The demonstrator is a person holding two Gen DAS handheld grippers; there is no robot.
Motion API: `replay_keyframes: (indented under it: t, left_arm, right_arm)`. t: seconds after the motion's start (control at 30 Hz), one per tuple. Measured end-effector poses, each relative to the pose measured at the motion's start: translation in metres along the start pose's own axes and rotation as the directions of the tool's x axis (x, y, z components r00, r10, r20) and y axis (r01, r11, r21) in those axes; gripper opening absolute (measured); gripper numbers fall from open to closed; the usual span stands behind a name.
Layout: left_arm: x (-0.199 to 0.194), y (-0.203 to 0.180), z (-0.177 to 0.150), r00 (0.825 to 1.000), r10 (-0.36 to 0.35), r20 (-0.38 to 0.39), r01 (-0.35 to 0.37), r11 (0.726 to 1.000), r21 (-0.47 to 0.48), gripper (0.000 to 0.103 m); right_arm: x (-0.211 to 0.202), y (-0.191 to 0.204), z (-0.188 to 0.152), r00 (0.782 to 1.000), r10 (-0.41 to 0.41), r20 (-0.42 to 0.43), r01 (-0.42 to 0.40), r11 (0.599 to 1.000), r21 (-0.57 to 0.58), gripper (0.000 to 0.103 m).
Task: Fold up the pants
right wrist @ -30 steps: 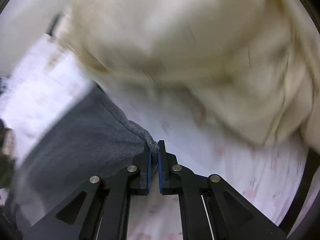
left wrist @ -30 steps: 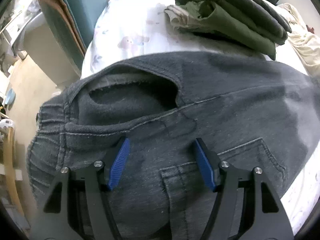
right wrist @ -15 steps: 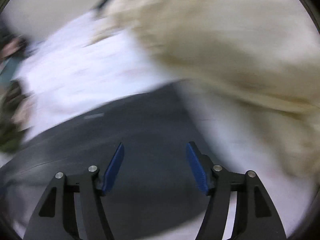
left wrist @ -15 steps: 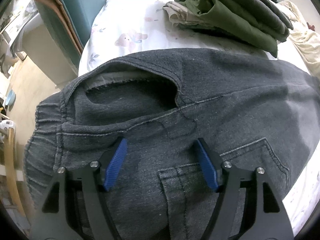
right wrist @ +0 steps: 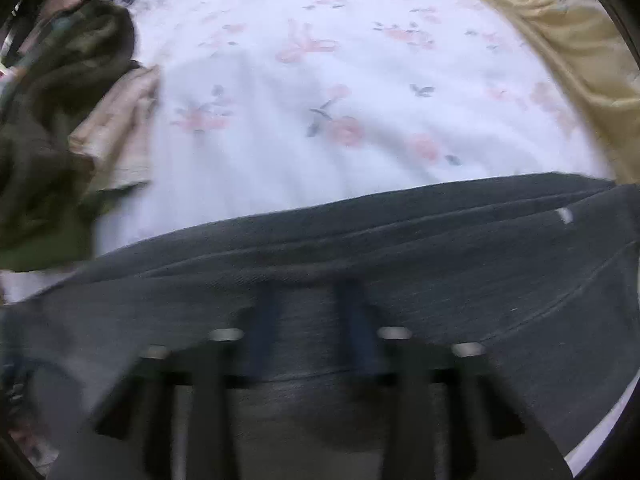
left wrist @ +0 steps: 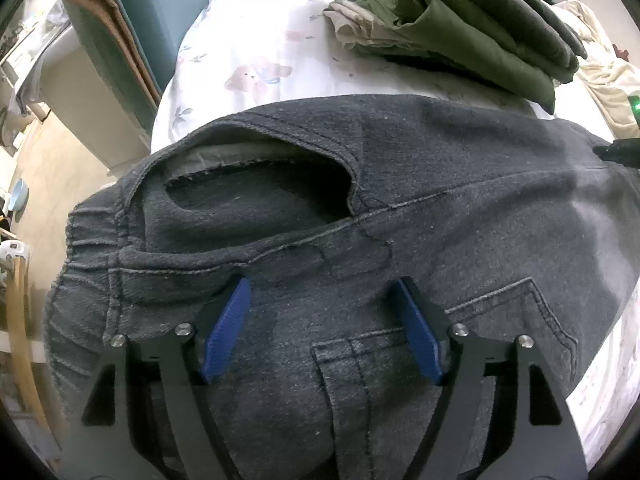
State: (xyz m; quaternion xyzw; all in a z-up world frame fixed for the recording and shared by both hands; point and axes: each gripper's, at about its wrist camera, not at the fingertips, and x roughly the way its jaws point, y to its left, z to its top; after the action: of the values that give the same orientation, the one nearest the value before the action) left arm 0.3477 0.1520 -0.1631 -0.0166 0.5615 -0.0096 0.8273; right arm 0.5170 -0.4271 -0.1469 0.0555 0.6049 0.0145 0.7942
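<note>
Your left gripper (left wrist: pixel 322 326) is released and widening its fingers, which hover spread over the grey pants (left wrist: pixel 440 208) lying on the flowered bed sheet (left wrist: pixel 256 52); the waistband sits left of those fingers, a back pocket (left wrist: pixel 460 344) just right of them. Your right gripper (right wrist: pixel 310 320) is blurred, fingers apart but closing over the pants' fabric, not yet clamped. Green folded clothes (left wrist: pixel 472 28) lie beyond the left fingers, a cream blanket (right wrist: pixel 560 40) beyond the right.
</note>
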Motion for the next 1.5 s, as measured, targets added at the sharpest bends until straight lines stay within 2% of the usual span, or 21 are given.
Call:
replay_keyframes:
  t: [0.03,0.17,0.3,0.37,0.43,0.5,0.57,0.63,0.77,0.83,0.87,0.97,1.03,1.1,1.17,1.2,1.27,1.37,1.43,1.47,1.5]
  left_arm:
    - [0.000,0.000,0.000,1.000,-0.001,0.000,0.001,1.000,0.001,0.071]
    - [0.000,0.002,0.000,1.000,-0.014,-0.002,0.014,1.000,0.003,0.072]
    - [0.000,0.002,0.000,1.000,-0.013,0.002,0.013,1.000,0.008,0.072]
    - [0.000,0.003,-0.002,1.000,-0.011,0.002,0.011,1.000,0.008,0.072]
    - [0.000,0.002,-0.002,1.000,-0.012,0.000,0.012,1.000,0.004,0.072]
    - [0.000,0.001,-0.002,1.000,-0.011,-0.001,0.011,1.000,0.004,0.072]
    - [0.001,0.001,-0.003,1.000,-0.009,0.002,0.009,1.000,0.009,0.072]
    - [0.001,0.000,-0.003,1.000,-0.008,0.002,0.008,1.000,0.011,0.072]
    - [0.001,-0.001,-0.003,1.000,-0.008,0.003,0.008,1.000,0.012,0.073]
    - [0.001,-0.001,-0.003,1.000,-0.006,0.004,0.006,1.000,0.014,0.073]
    - [0.002,-0.002,-0.003,1.000,-0.005,0.004,0.004,1.000,0.015,0.073]
    - [0.003,-0.005,-0.002,1.000,0.006,0.001,-0.006,1.000,0.018,0.074]
    - [0.002,-0.004,-0.001,1.000,0.002,-0.005,-0.002,1.000,0.010,0.074]
    - [0.000,-0.002,0.001,1.000,-0.012,-0.013,0.012,1.000,-0.006,0.074]
    - [-0.004,0.000,0.003,0.999,-0.031,-0.014,0.031,0.999,-0.027,0.074]
    - [-0.007,0.002,0.004,0.999,-0.038,-0.007,0.038,0.999,-0.038,0.074]
    - [-0.019,0.000,0.007,0.999,-0.038,0.018,0.039,0.998,-0.056,0.074]
    - [-0.048,-0.012,0.015,0.995,-0.050,0.082,0.054,0.997,-0.048,0.074]
    - [-0.073,-0.021,0.017,0.990,-0.077,0.119,0.082,0.996,-0.039,0.075]
    - [-0.086,-0.027,0.016,0.988,-0.083,0.133,0.089,0.995,-0.036,0.076]
    - [-0.098,-0.031,0.013,0.985,-0.089,0.146,0.095,0.995,-0.039,0.076]
  right_arm:
    - [0.001,-0.002,0.001,1.000,-0.003,0.007,0.002,1.000,0.017,0.001]
    - [-0.013,0.004,0.001,0.999,-0.018,0.050,0.019,0.999,-0.026,0.000]
    - [-0.039,-0.003,0.011,0.990,0.038,0.136,-0.039,0.999,0.000,0.000]
    - [-0.038,0.002,0.015,0.991,0.034,0.133,-0.031,0.999,-0.026,0.000]
    - [-0.033,0.001,0.021,0.994,0.032,0.109,-0.021,0.994,-0.104,0.000]
    - [-0.034,-0.009,0.025,0.992,-0.015,0.123,0.029,0.994,-0.109,0.001]
    - [-0.044,-0.020,0.028,0.992,0.034,0.125,-0.024,0.997,-0.077,0.006]
    - [-0.045,-0.026,0.027,0.992,0.090,0.090,-0.085,0.995,-0.059,0.006]
    - [-0.036,-0.002,0.003,0.993,0.113,-0.038,-0.118,0.974,-0.196,0.006]
    - [-0.015,-0.001,-0.001,0.989,0.111,-0.095,-0.125,0.979,-0.161,0.006]
    - [-0.004,-0.002,-0.001,0.992,0.086,-0.092,-0.098,0.986,-0.138,0.001]
    - [0.003,0.006,0.008,0.997,-0.017,0.076,0.027,0.991,-0.132,0.000]
    - [0.003,0.008,0.012,0.990,-0.045,0.134,0.055,0.996,-0.071,0.000]
    - [-0.004,0.004,0.010,0.987,-0.028,0.161,0.031,0.999,-0.016,0.000]
    - [-0.024,0.000,-0.004,0.979,0.019,0.202,-0.023,1.000,0.019,0.007]
    - [-0.034,0.000,-0.012,0.975,0.055,0.217,-0.062,0.998,0.027,0.007]
    - [-0.057,-0.001,-0.036,0.964,0.145,0.222,-0.159,0.986,0.047,0.007]
    - [-0.090,0.007,-0.081,0.943,0.229,0.240,-0.251,0.966,0.064,0.009]
    - [-0.111,0.013,-0.109,0.936,0.253,0.245,-0.281,0.956,0.084,0.032]
    - [-0.120,0.016,-0.125,0.931,0.269,0.246,-0.299,0.950,0.091,0.060]
    - [-0.128,0.020,-0.140,0.928,0.276,0.252,-0.307,0.947,0.095,0.072]
